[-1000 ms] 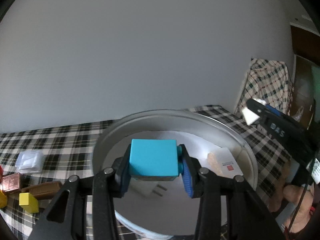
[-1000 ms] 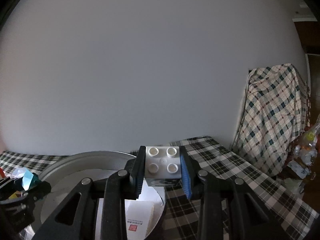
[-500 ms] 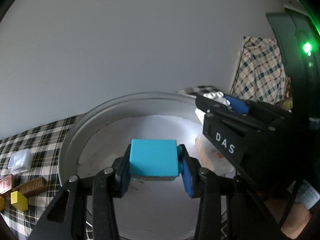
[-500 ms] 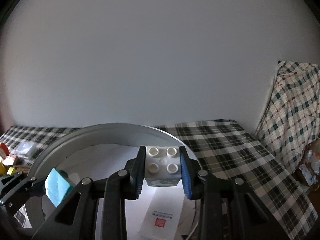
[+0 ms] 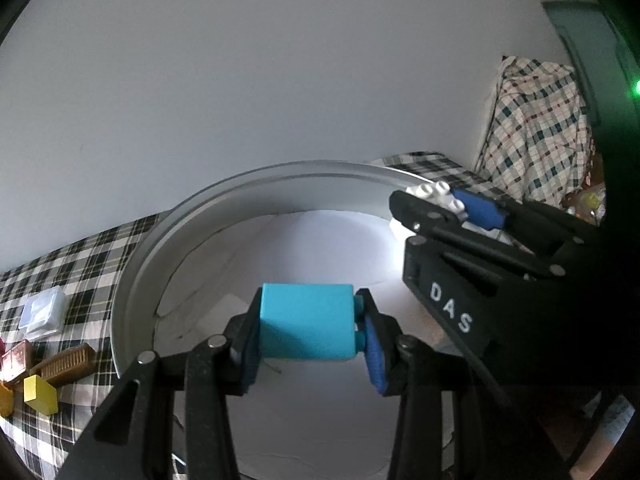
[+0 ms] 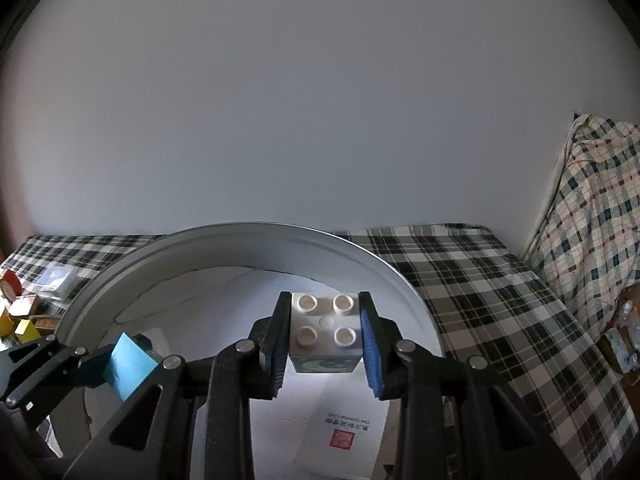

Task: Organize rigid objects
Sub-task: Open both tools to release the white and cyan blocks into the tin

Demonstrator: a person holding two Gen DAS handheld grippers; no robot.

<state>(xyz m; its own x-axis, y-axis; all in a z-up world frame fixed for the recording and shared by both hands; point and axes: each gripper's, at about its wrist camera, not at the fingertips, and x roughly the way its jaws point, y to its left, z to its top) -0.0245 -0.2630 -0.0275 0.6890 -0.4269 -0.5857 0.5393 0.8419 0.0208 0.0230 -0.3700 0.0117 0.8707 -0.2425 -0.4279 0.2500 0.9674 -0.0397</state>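
Observation:
My left gripper (image 5: 308,330) is shut on a cyan block (image 5: 307,326) and holds it over the inside of a large round metal basin (image 5: 256,178). My right gripper (image 6: 325,338) is shut on a white studded brick (image 6: 325,326), also above the basin (image 6: 384,264). In the left wrist view the right gripper (image 5: 448,204) reaches in from the right over the basin's rim with the white brick (image 5: 434,194). In the right wrist view the left gripper (image 6: 124,364) shows at lower left with the cyan block (image 6: 130,366).
White paper and a card with a red stamp (image 6: 344,436) line the basin's floor. On the checked tablecloth (image 5: 80,264) left of the basin lie a clear plastic box (image 5: 43,314), a brown comb-like piece (image 5: 66,364), a yellow block (image 5: 40,394) and a copper block (image 5: 16,360).
Both grippers have moved further over the basin, each still gripping its block. The right gripper now sits lower and closer beside the left one.

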